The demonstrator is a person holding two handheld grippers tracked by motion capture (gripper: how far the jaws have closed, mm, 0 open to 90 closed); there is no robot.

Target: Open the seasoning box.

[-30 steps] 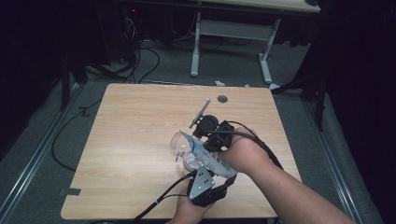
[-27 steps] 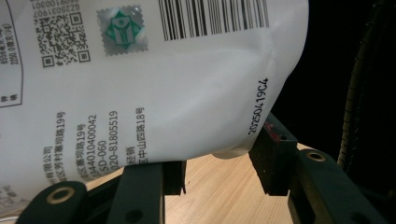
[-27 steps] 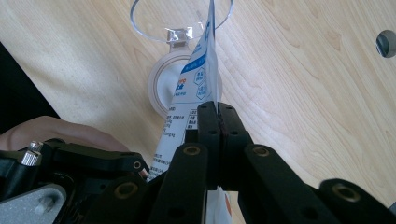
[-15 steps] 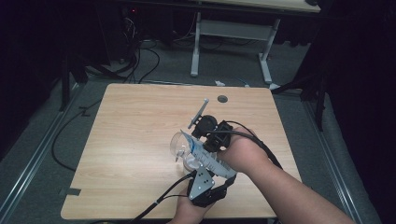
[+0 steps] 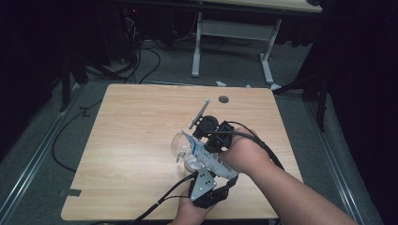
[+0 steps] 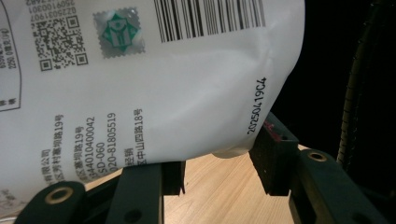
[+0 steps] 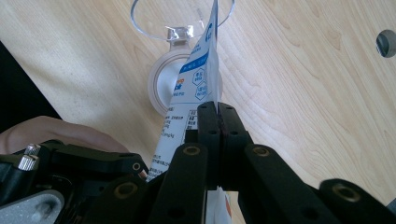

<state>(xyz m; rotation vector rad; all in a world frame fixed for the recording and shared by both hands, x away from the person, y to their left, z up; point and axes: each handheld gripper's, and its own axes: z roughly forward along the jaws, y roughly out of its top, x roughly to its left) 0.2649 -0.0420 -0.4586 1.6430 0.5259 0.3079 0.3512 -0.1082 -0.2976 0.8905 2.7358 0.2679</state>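
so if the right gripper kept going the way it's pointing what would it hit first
Probably the clear glass: the right gripper, shut on the white pouch, aims along the pouch toward the rim, though depth is hard to judge.

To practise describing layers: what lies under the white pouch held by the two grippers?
Under the white pouch stands a clear glass on a white round base, on the wooden table. The pouch covers part of the base; the glass's contents cannot be seen.

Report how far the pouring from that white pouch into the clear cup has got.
Done: the white pouch is lifted and tipped, its corner over the clear cup.
In hand: the right gripper is shut on the pouch's edge; the left gripper brackets its body.
Left: whether anything has reached the cup cannot be told; emptying the pouch and setting it down on the table appear to remain.
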